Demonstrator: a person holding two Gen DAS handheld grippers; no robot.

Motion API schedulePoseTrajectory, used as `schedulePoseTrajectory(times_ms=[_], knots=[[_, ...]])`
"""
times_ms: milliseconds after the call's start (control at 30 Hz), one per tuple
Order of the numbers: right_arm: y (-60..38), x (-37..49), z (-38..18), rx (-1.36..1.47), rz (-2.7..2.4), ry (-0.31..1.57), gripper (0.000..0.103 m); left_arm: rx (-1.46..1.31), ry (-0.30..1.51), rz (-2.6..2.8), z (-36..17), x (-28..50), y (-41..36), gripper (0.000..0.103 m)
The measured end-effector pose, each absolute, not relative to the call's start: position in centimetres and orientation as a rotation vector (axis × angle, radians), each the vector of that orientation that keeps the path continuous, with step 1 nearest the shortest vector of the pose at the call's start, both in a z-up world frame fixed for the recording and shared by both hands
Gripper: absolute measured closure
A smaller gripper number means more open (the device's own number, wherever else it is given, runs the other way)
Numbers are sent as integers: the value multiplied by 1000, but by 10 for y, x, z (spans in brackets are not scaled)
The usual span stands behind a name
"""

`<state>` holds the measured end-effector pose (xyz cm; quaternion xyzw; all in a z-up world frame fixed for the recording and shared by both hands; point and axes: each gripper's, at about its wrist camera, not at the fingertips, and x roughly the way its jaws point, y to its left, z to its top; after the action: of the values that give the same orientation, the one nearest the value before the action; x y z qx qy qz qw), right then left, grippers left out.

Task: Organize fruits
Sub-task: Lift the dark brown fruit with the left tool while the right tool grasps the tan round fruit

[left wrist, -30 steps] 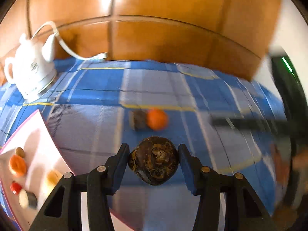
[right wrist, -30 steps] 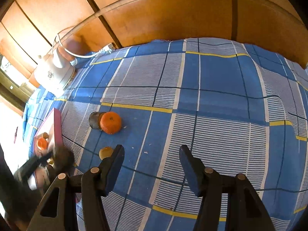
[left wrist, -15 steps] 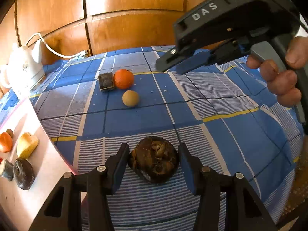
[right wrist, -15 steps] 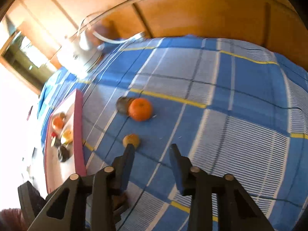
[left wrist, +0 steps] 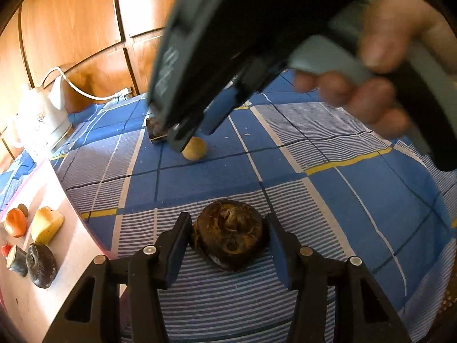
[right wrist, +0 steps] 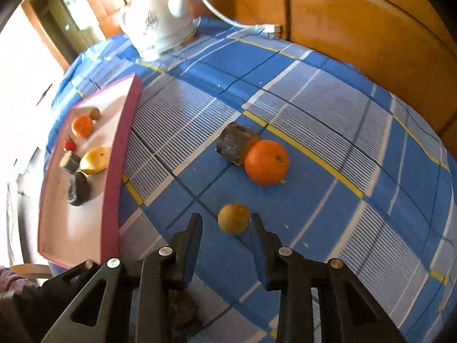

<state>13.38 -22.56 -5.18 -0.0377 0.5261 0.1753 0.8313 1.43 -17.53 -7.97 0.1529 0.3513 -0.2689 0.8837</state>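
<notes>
now left tool [left wrist: 228, 237] gripping dark fruit [left wrist: 230, 238]; right tool [right wrist: 225, 225] apparently open.

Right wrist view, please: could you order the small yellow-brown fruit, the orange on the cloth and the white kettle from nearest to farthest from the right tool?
1. Small yellow-brown fruit, just ahead of the right tool.
2. Orange, beyond it, slightly right.
3. White kettle, far back, near the wooden wall.
</notes>
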Motion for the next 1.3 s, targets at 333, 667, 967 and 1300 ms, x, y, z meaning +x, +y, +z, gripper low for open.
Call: schedulePoseTrajectory(times_ms=[333,667,967,1300], knots=[[-233,113,-52,-231,323,1122,95,324,720,-556,-81,7,-177,49],[-298,87,-56,5,255,1090,71,323,725,-551,-80,7,-176,48],[-286,103,-67,-30,212,1075,56,326,720,-552,-80,9,-175,48],[-292,111,-76,-70,179,1072,78,325,721,-548,-80,8,-174,48]])
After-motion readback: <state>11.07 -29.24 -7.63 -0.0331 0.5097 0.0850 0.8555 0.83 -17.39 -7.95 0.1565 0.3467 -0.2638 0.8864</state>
